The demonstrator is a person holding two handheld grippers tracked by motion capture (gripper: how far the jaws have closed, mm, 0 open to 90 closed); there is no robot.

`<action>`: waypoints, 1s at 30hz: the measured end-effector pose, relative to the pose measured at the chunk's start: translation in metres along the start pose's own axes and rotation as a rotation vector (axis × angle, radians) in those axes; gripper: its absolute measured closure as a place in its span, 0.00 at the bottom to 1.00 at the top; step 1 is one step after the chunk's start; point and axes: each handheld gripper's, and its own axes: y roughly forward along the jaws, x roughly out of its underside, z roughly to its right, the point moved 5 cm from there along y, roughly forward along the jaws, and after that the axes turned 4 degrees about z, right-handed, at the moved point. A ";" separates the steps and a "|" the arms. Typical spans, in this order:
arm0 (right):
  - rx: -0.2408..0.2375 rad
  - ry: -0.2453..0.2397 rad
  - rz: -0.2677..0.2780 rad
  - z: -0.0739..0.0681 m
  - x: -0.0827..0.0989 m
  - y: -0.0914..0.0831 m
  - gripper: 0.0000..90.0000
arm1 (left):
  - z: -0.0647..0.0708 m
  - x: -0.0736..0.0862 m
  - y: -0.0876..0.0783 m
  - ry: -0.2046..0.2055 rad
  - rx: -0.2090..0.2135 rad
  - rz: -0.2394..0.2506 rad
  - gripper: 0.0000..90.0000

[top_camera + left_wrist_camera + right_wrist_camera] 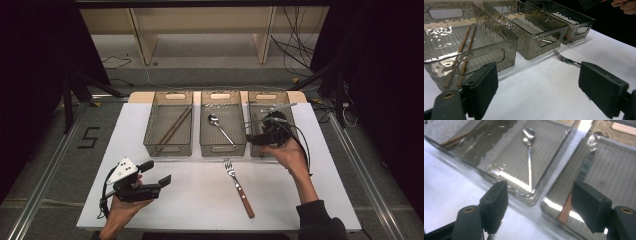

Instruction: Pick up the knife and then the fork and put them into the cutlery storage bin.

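Note:
Three clear smoky bins stand in a row at the back of the white table (200,205). The left bin (150,135) holds wooden chopsticks (174,127), the middle bin (204,135) a metal spoon (220,127). A knife with a wooden handle (566,210) lies in the right bin (270,96). A wooden-handled fork (236,183) lies on the table in front of the middle bin. My right gripper (251,134) hovers open over the near end of the right bin, nothing between its jaws. My left gripper (156,173) rests open near the table's front left, empty.
Beyond the table are a wooden shelf frame (200,30) and loose cables on the floor. Dark stands flank both sides. In the left gripper view the fork (564,58) points toward the middle bin (534,42), and the chopsticks (465,50) show through the nearest bin's wall.

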 end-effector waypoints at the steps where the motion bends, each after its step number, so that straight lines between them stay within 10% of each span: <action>1: -0.003 -0.004 0.004 -0.003 0.001 -0.001 0.33 | 0.000 0.000 0.000 0.000 0.000 -0.001 0.18; 30: -0.080 -0.104 -0.046 -0.060 0.038 -0.001 0.27 | 0.000 0.000 0.000 0.000 -0.001 0.000 0.18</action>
